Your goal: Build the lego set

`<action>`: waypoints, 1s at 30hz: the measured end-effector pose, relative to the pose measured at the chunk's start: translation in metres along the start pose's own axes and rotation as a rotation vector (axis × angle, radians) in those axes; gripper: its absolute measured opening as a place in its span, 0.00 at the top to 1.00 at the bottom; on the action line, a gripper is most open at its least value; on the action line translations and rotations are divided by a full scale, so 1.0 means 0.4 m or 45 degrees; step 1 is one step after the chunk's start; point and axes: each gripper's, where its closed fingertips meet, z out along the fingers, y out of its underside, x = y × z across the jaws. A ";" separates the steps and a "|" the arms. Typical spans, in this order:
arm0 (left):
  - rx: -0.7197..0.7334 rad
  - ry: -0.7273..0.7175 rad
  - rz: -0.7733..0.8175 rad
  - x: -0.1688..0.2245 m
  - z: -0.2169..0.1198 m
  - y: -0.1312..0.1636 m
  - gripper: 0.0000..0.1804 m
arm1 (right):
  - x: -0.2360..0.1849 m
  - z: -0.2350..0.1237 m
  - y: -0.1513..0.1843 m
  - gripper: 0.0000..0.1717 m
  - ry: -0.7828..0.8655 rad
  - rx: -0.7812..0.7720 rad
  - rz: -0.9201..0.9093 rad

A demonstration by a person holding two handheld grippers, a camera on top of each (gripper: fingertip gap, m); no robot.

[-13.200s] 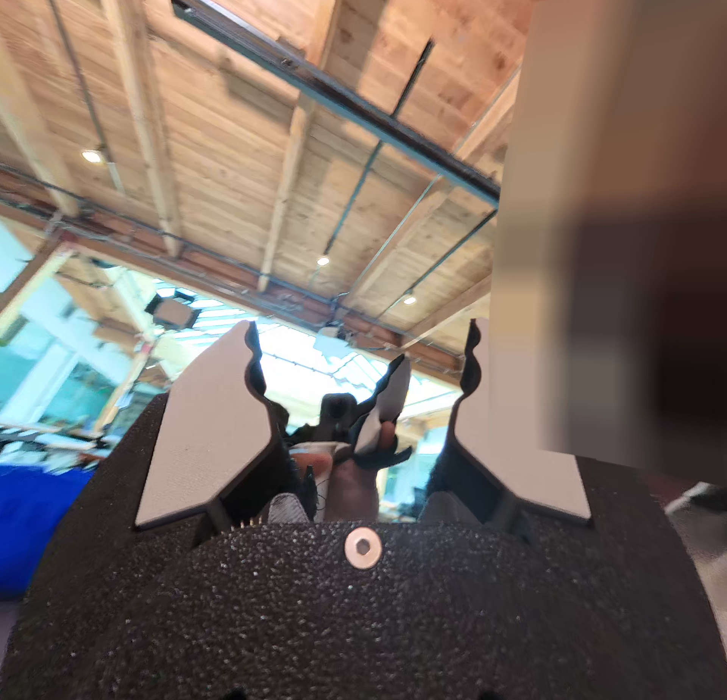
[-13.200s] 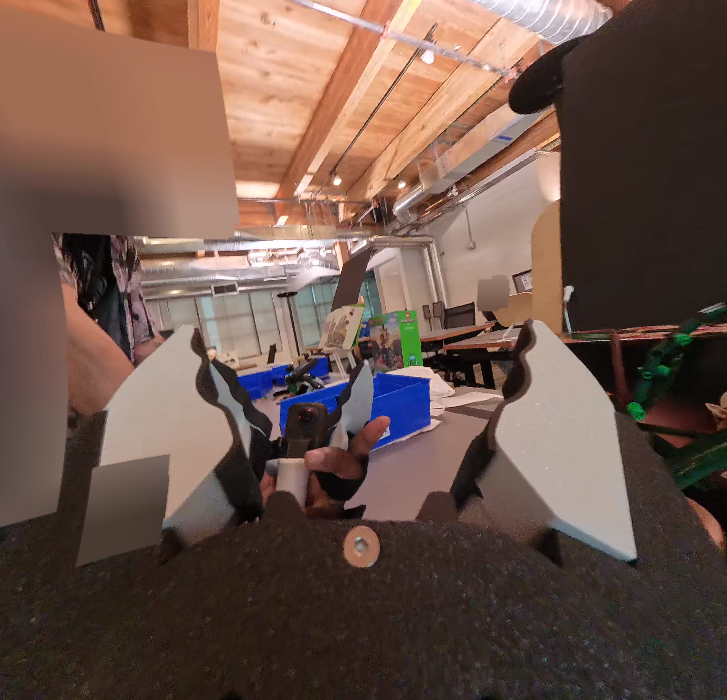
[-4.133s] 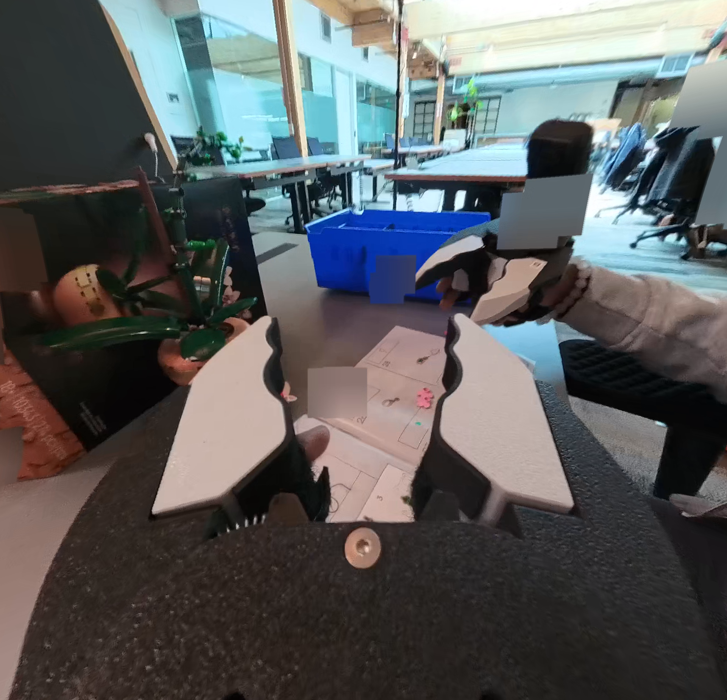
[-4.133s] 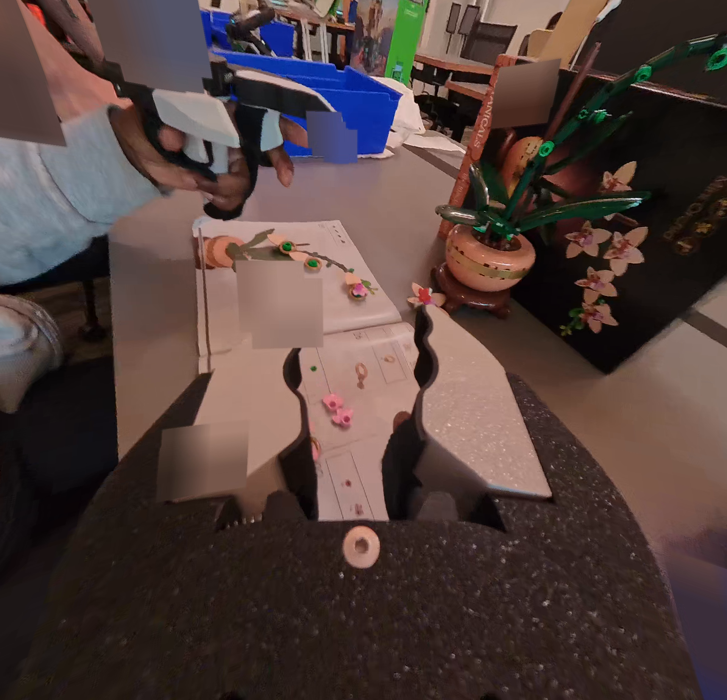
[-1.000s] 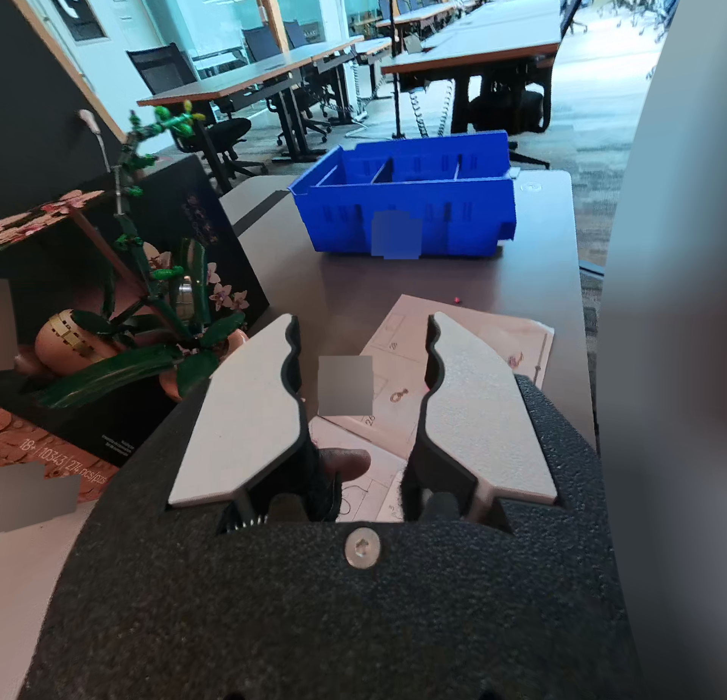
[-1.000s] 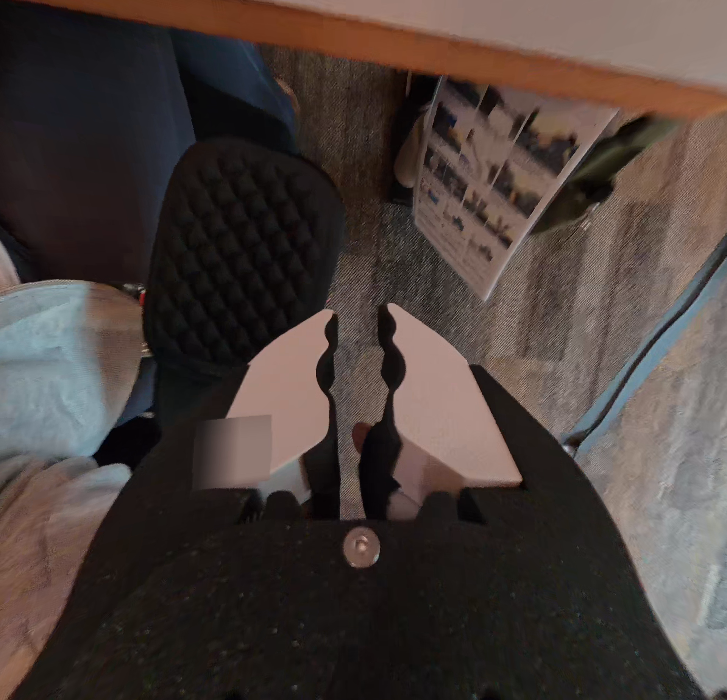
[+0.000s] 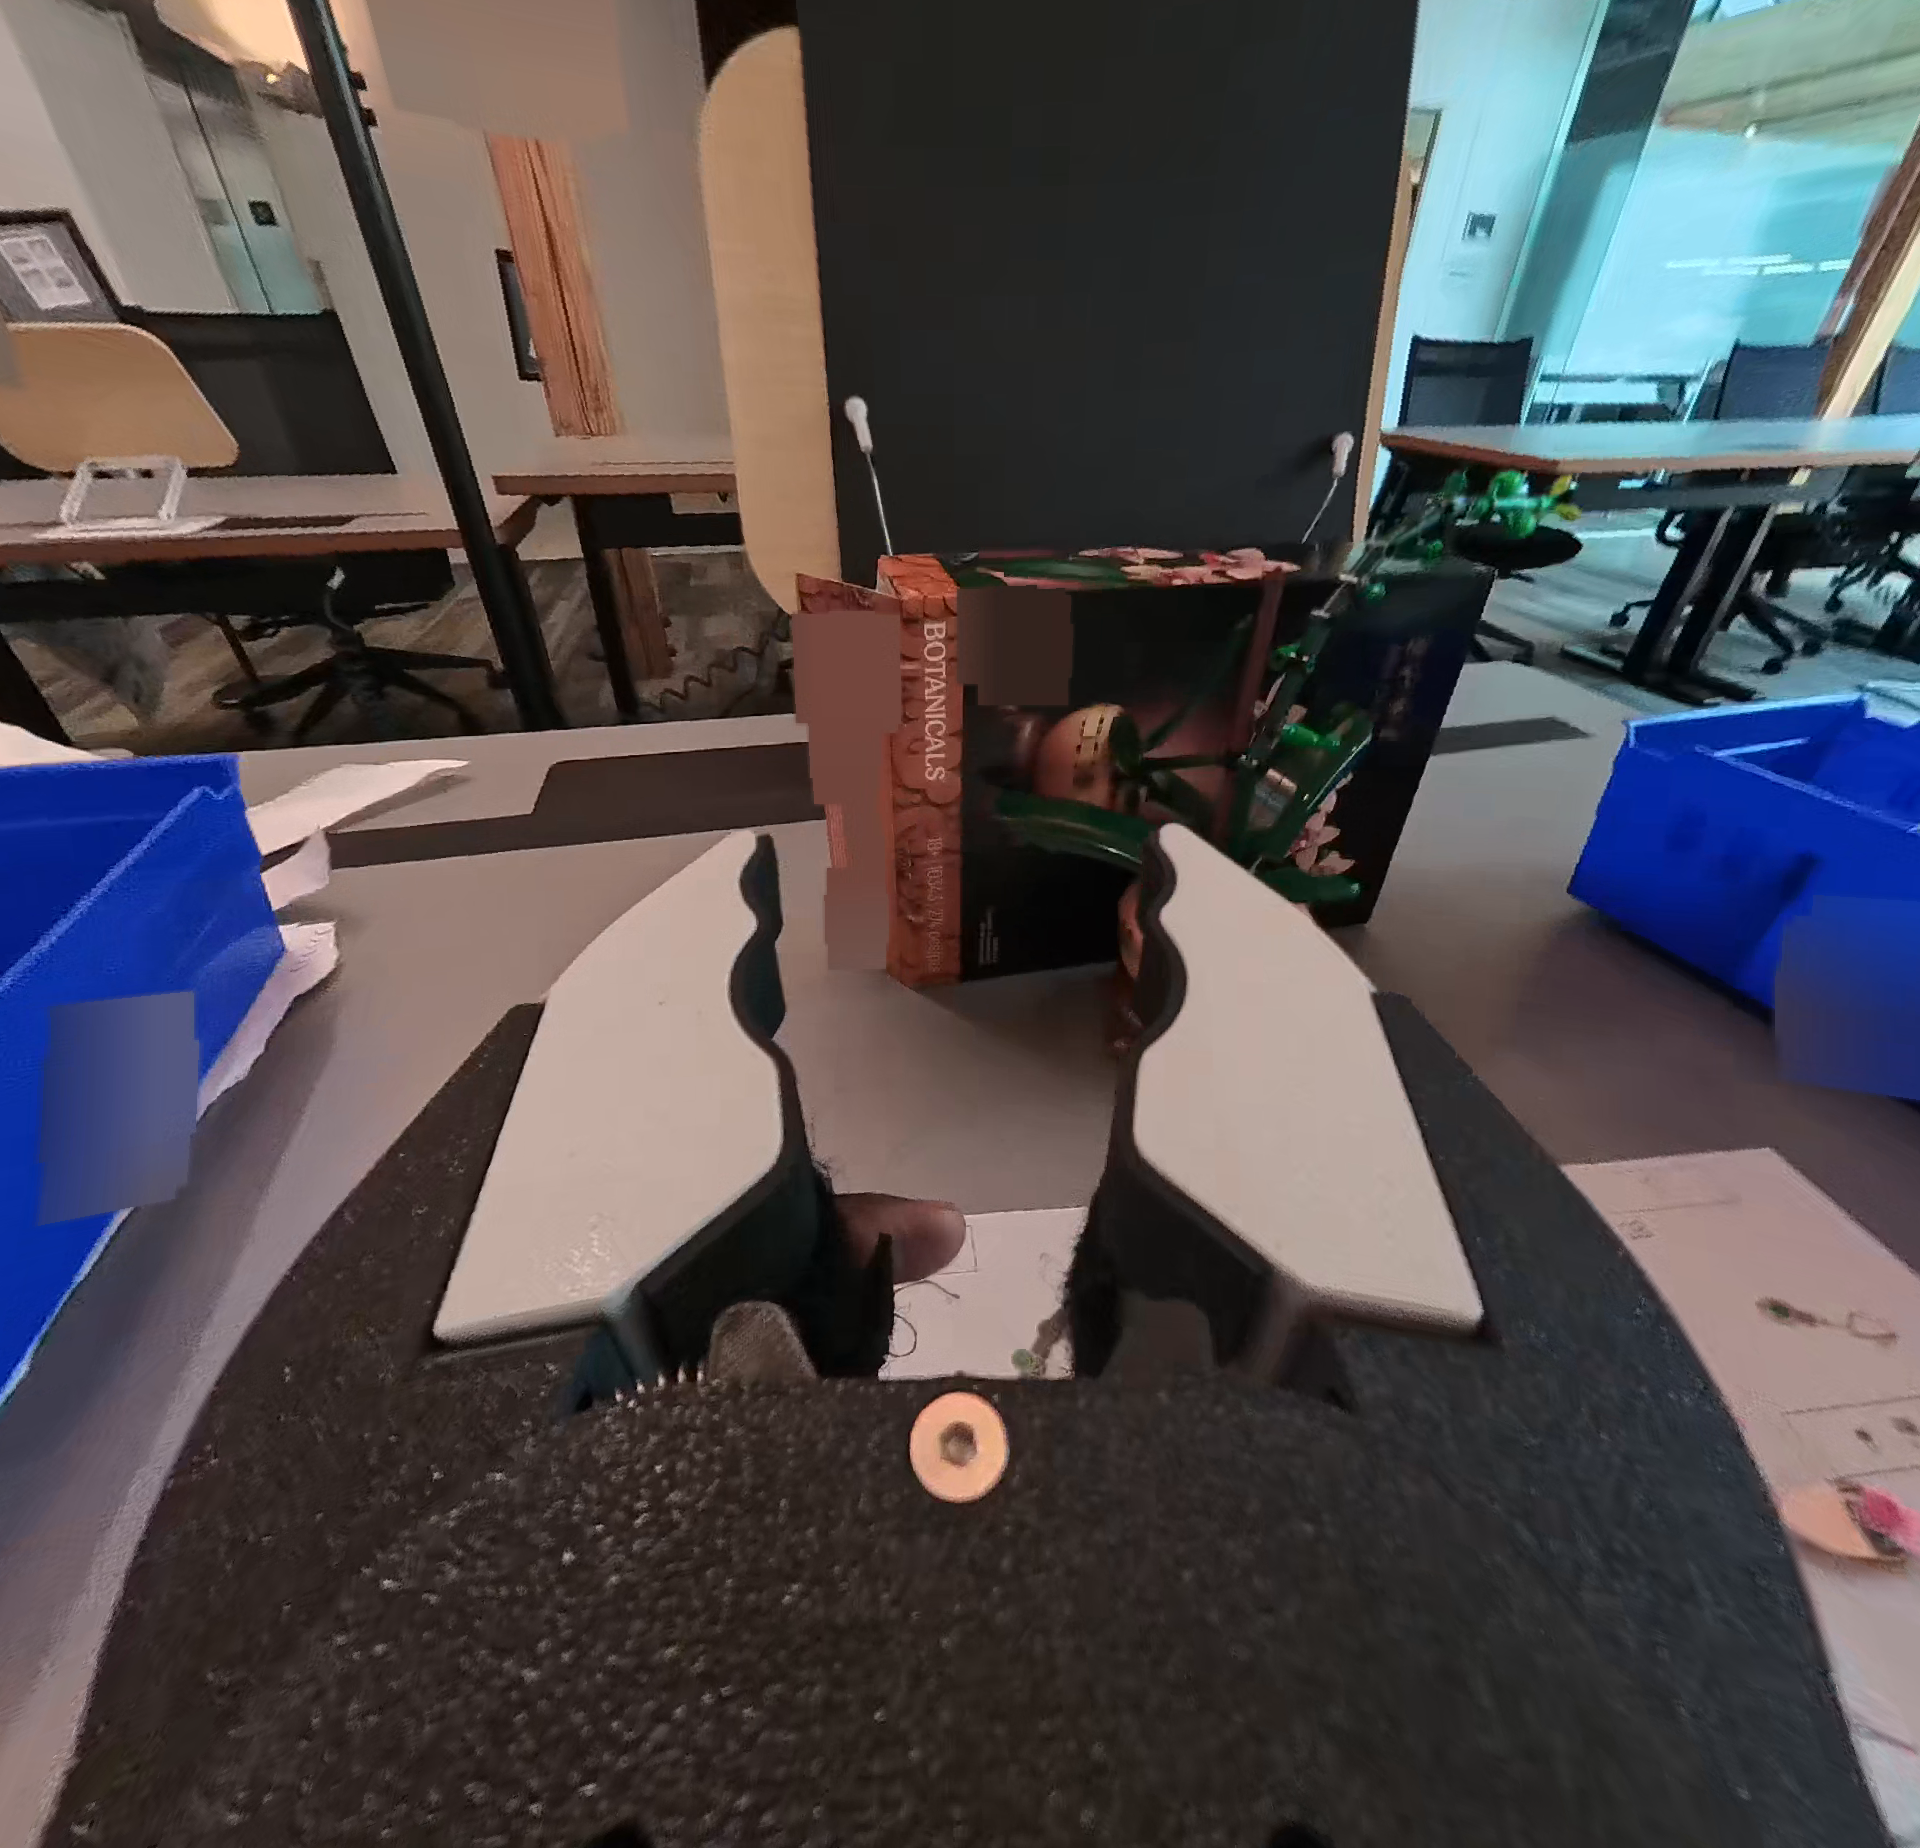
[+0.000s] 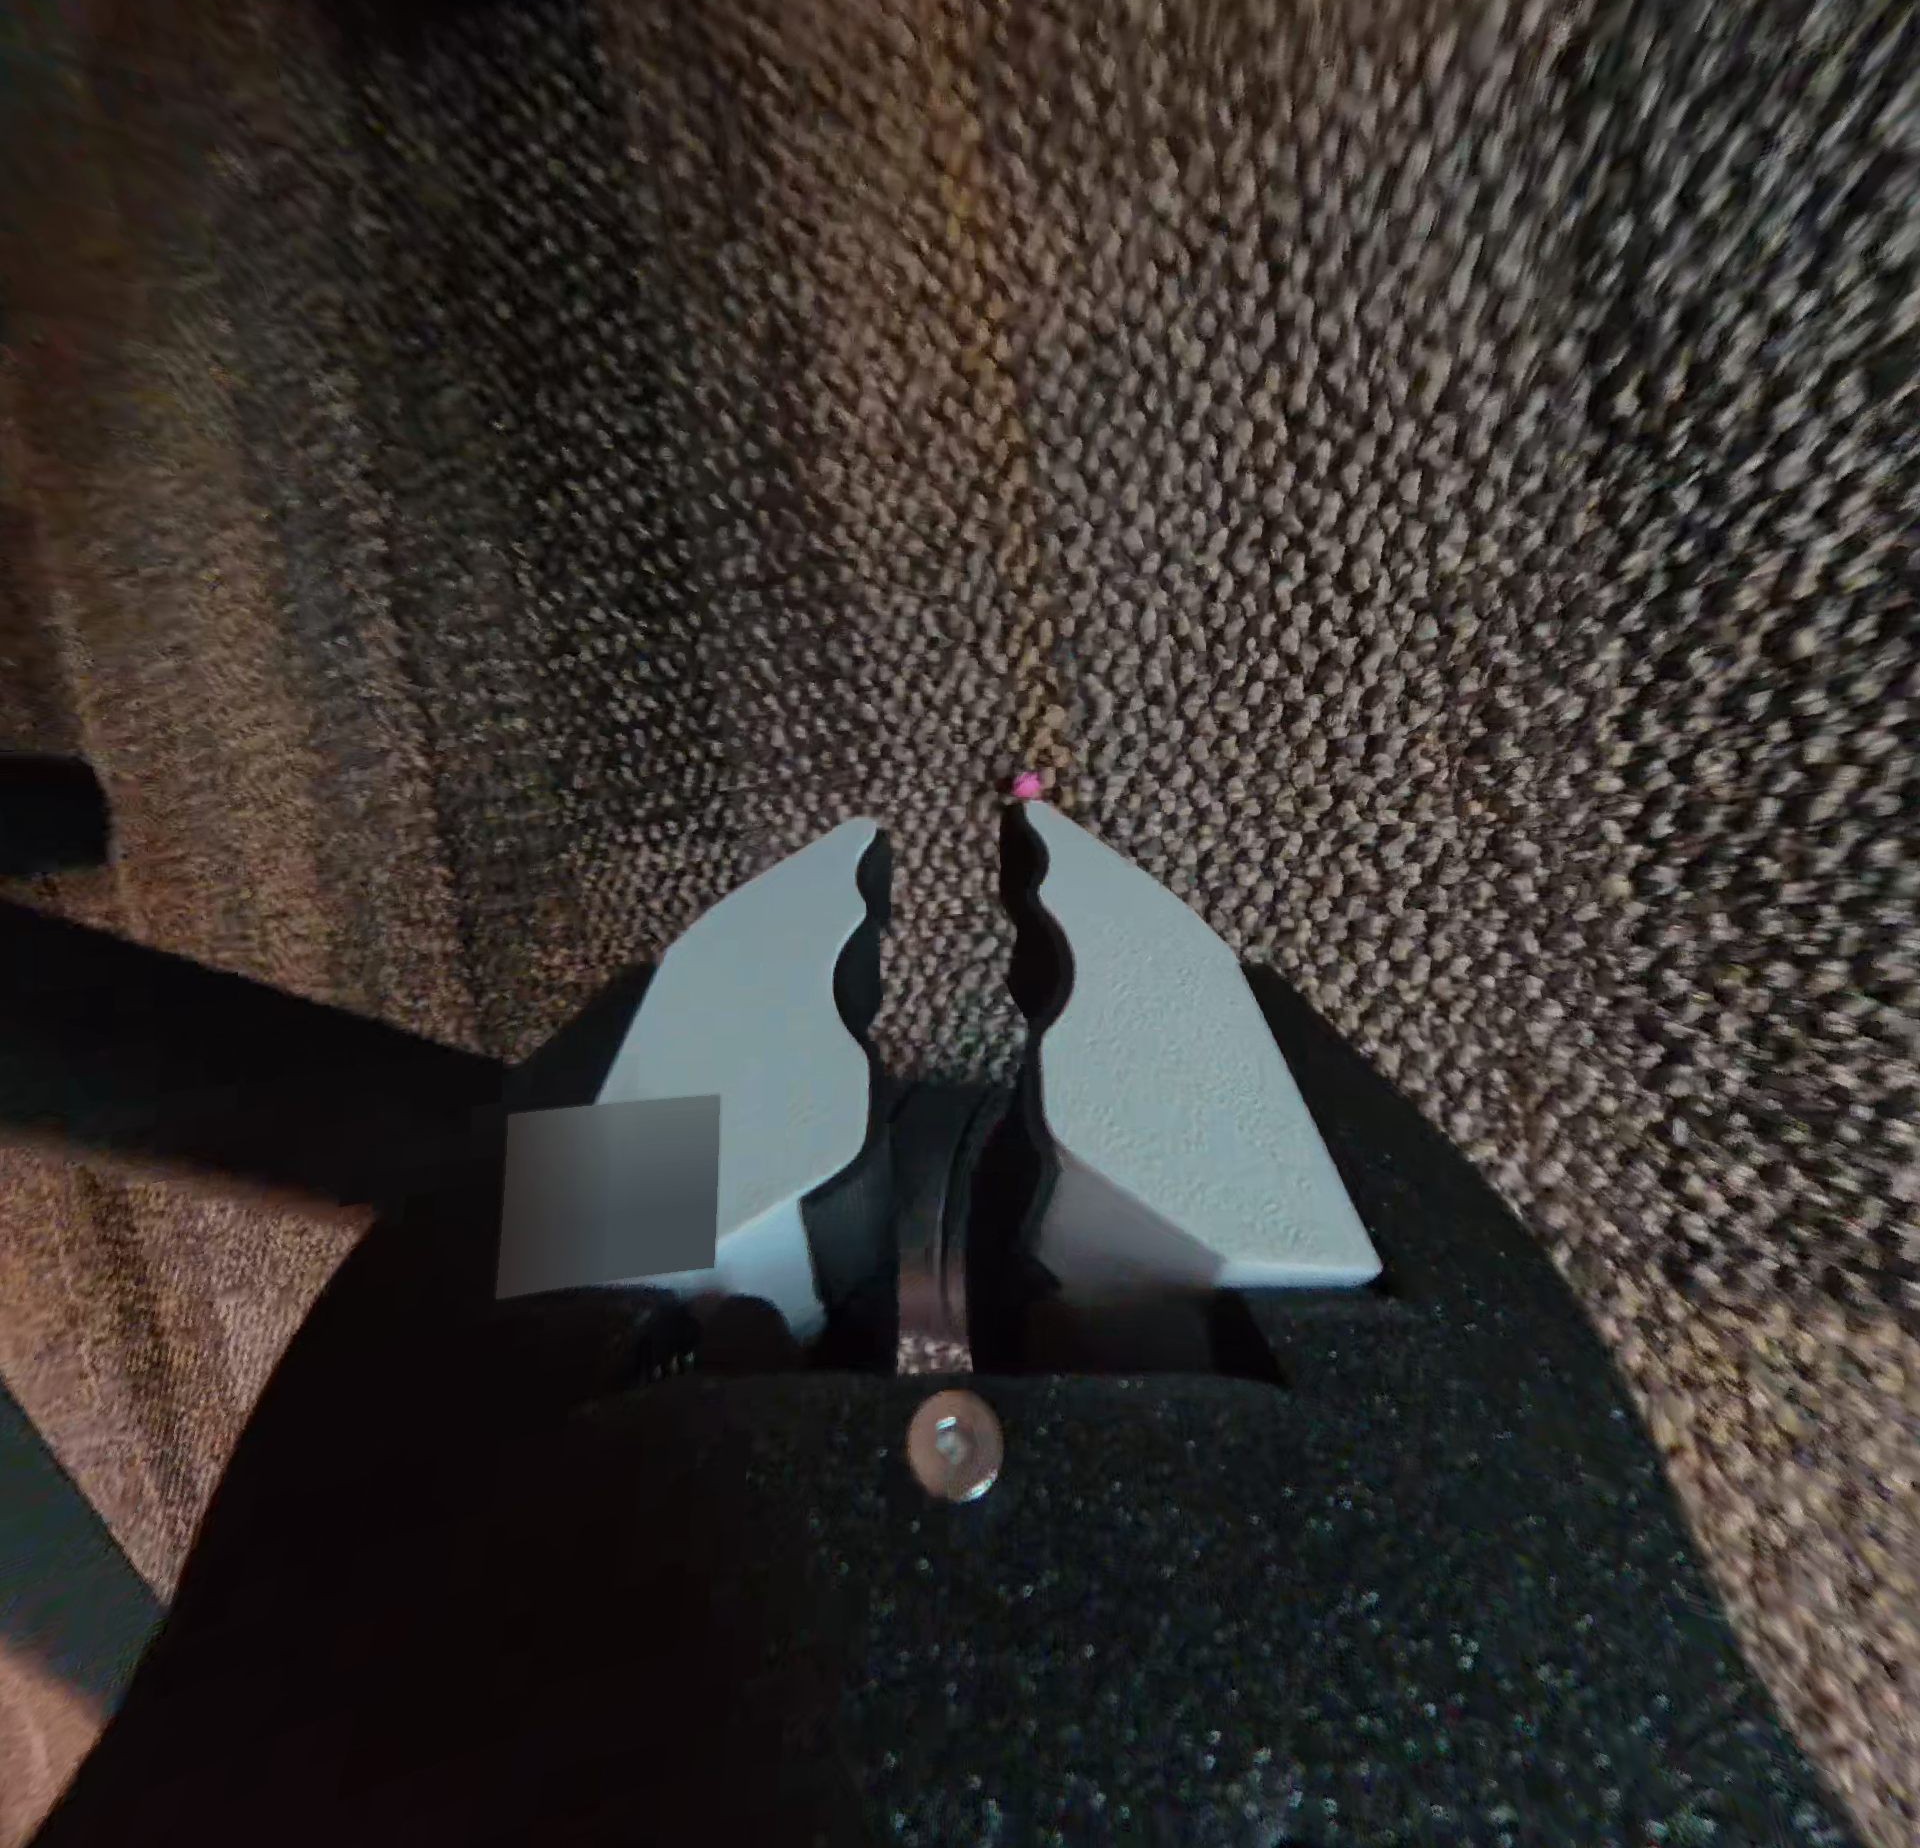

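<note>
The right gripper (image 8: 945, 832) is held low over speckled carpet (image 8: 1351, 448), jaws parted narrowly and empty; a tiny pink piece (image 8: 1024, 784) lies just beyond its right fingertip (image 8: 1023, 824). The left gripper (image 7: 961, 863) is held wide open and empty above the grey table (image 7: 623, 842), facing a dark flower-printed box (image 7: 1164, 759).

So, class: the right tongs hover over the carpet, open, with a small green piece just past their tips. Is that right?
Not quite. The piece is pink, not green, as the right wrist view shows. The rest stands: the right tongs are open over the carpet.
</note>
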 end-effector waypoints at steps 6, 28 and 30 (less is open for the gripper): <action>-0.056 -0.073 0.081 -0.020 -0.023 -0.026 0.62 | 0.039 0.097 0.044 0.88 -0.025 -0.115 -0.119; -0.046 -0.123 0.145 -0.025 -0.036 -0.054 0.61 | 0.059 0.156 0.055 0.97 0.071 -0.133 -0.316; -0.048 -0.121 0.149 -0.024 -0.035 -0.054 0.61 | 0.060 0.156 0.056 0.97 0.067 -0.126 -0.306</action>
